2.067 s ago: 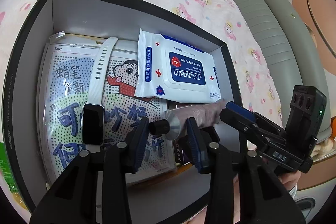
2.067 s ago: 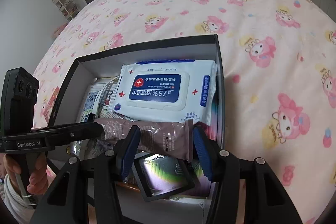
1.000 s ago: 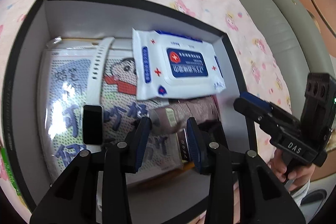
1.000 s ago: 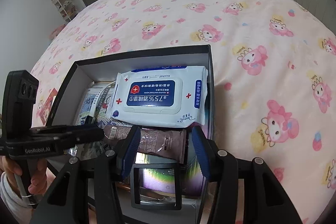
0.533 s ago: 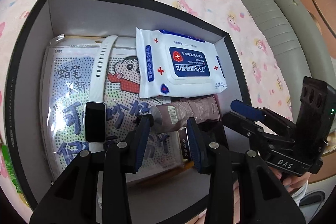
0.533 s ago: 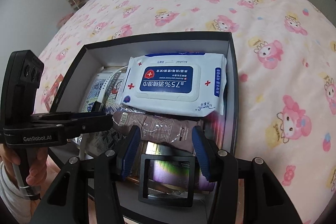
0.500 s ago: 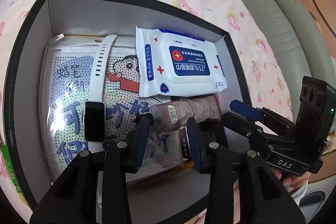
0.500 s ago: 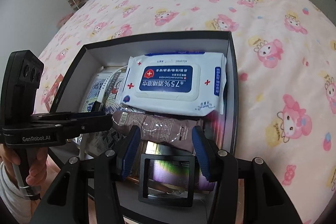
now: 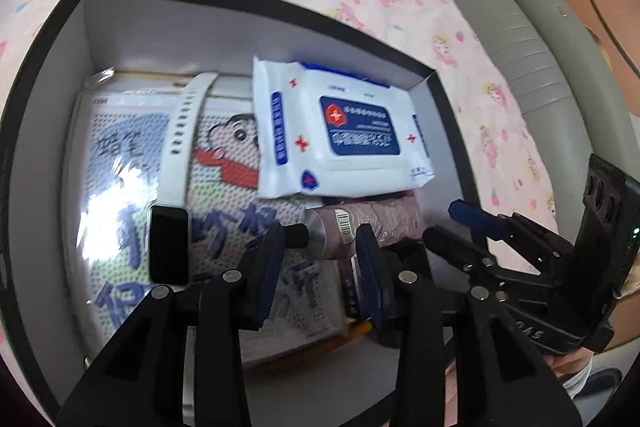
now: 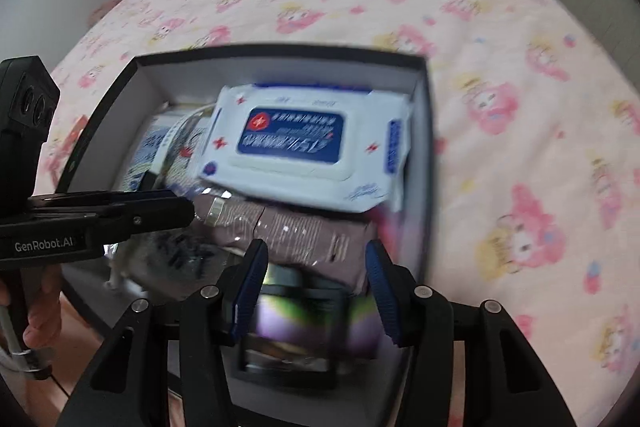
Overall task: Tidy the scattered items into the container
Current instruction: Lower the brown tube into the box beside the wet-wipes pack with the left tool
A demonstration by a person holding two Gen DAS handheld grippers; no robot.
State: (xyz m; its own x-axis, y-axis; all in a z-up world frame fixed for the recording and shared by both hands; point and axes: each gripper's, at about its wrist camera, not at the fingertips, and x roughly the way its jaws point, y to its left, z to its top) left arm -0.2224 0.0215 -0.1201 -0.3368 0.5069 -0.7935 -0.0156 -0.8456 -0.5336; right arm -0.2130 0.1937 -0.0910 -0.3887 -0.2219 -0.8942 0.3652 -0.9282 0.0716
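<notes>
The brown tube (image 9: 362, 227) lies inside the black box (image 9: 48, 75), straight ahead of both sets of tongs and crosswise to them, its long axis running side to side, capped end toward the left tongs (image 9: 320, 259) and crimped end toward the right tongs (image 10: 314, 279). Both stand wide and hold nothing; the left tongs straddle the cap end from above, though whether a pad touches it cannot be told. Just beyond the tube lies the white wipes pack (image 9: 344, 135), its near edge overlapping the tube's far side. Left of the left tongs a white smartwatch (image 9: 172, 215) rests on a cartoon-printed packet (image 9: 120, 155). Below the right tongs a dark shiny square thing (image 10: 296, 331) sits blurred. The box wall stands close on the right of the tube, so room there is tight; the open room is upward and back toward the tongs. The items seen all look boxed, so the tidying seems near done.
</notes>
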